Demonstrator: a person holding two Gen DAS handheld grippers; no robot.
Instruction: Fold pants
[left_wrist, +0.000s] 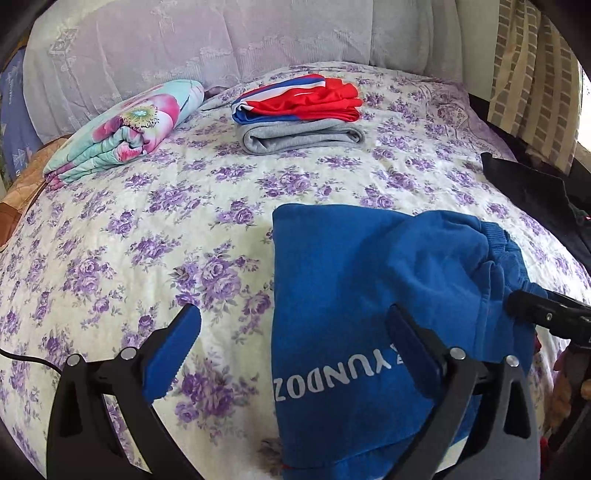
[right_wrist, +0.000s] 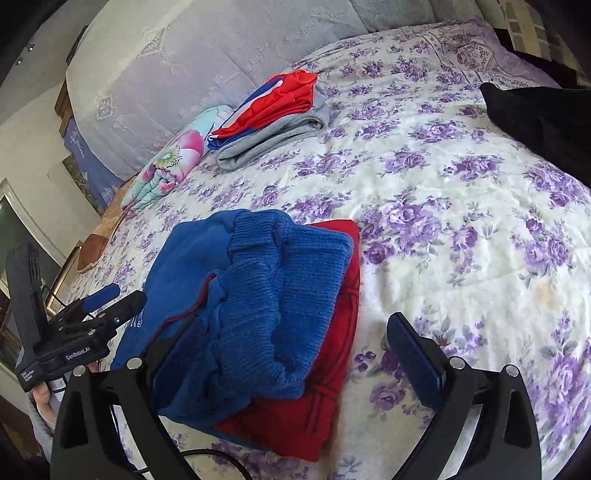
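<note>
Covering one right-gripper finger, blue pants (right_wrist: 258, 306) hide it.

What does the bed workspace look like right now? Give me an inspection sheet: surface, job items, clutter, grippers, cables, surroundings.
Surface: bed with purple-flowered quilt, fairly smooth.
Job's things: blue pants, partly folded, ribbed waistband on top, red lining showing at the right side.
Finished pile: red and blue garment stacked on grey garment, far side of bed.
Clutter: folded floral blanket at far left; black garment at right edge.
Grippers: left gripper open, its right finger over the pants; right gripper open, astride the waistband end.
Cables: black cable at left edge of bed.
Surroundings: lilac padded headboard; checked curtain at right.
</note>
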